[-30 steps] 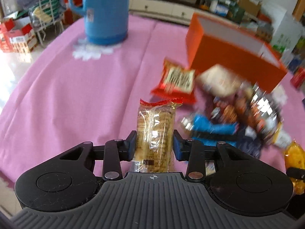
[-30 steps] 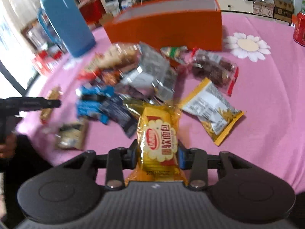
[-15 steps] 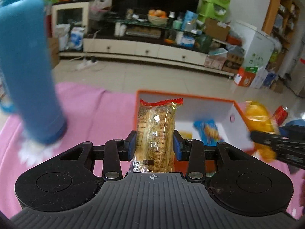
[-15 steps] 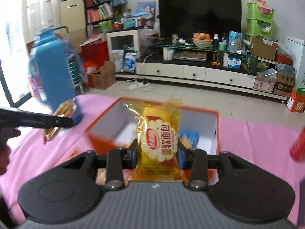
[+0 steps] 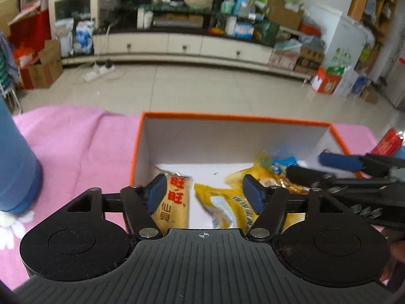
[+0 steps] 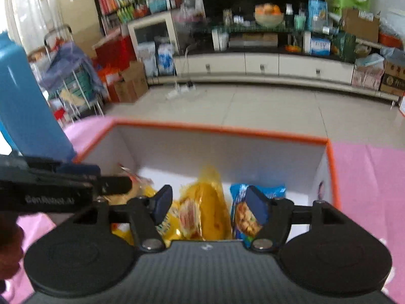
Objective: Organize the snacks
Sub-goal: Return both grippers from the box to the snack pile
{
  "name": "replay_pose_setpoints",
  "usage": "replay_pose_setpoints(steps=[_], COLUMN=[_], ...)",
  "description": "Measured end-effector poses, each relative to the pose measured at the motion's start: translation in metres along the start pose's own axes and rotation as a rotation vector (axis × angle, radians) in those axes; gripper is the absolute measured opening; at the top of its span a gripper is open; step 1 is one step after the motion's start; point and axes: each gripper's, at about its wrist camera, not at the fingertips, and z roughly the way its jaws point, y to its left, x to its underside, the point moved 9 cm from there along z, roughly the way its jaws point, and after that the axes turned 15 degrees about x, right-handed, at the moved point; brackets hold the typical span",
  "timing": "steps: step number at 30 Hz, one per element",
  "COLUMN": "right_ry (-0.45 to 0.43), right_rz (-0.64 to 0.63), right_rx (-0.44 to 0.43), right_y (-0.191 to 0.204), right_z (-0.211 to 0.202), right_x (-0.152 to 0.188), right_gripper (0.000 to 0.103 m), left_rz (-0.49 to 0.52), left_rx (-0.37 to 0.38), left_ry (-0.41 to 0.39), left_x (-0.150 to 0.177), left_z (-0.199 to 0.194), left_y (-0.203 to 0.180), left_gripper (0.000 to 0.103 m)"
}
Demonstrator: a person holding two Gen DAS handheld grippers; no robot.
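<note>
Both grippers hover over the orange box (image 5: 227,116), which is white inside. My left gripper (image 5: 205,195) has its jaws opening; the rice cracker packet (image 5: 174,202) lies loose in the box just inside its left pad, and a yellow packet (image 5: 227,207) lies beside it. My right gripper (image 6: 208,202) is opening too, with the yellow bread packet (image 6: 205,210) blurred and loose between its pads above the box (image 6: 217,129) floor. A blue snack packet (image 6: 245,217) lies to the right of it. Each gripper shows in the other's view: right gripper (image 5: 321,168), left gripper (image 6: 111,177).
A tall blue thermos (image 5: 15,172) stands on the pink tablecloth (image 5: 83,147) left of the box. A red can (image 5: 387,141) is at the far right. Beyond the table's far edge are a tiled floor and a long low cabinet.
Both grippers travelled from the snack pile to above the orange box and opened. The cracker packet and the yellow bread packet left the pads and are in the box.
</note>
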Motion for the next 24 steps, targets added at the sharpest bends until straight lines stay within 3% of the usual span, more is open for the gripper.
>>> replay_pose_setpoints(steps=[1, 3, 4, 9, 13, 18, 24], right_ry=[-0.029, -0.079, -0.100, -0.103, -0.009, 0.102, 0.194], right_rz=[0.009, 0.038, 0.053, 0.087, 0.145, 0.176, 0.173], right_rx=[-0.002, -0.002, 0.005, 0.017, 0.020, 0.071, 0.162], right_y=[-0.004, -0.016, -0.022, -0.039, -0.042, -0.038, -0.041], right_z=[-0.014, -0.045, -0.063, -0.130, -0.171, -0.201, -0.216], right_x=[-0.003, -0.004, 0.000, 0.043, 0.107, 0.177, 0.222], right_gripper=[0.077, 0.097, 0.102, 0.102, 0.102, 0.102, 0.102], left_rz=[0.010, 0.030, 0.038, 0.038, -0.003, -0.052, -0.067], left_rx=[-0.002, 0.000, 0.002, -0.017, -0.039, -0.076, -0.148], left_ry=[-0.016, -0.040, -0.048, -0.036, 0.008, 0.056, 0.135], left_x=[0.001, 0.008, 0.015, 0.066, 0.115, 0.171, 0.244], left_z=[-0.013, -0.038, -0.052, -0.110, -0.139, -0.165, -0.194], left_y=[-0.005, -0.014, -0.019, -0.038, -0.047, -0.049, -0.040], left_gripper=[0.048, 0.053, 0.056, 0.057, 0.061, 0.067, 0.069])
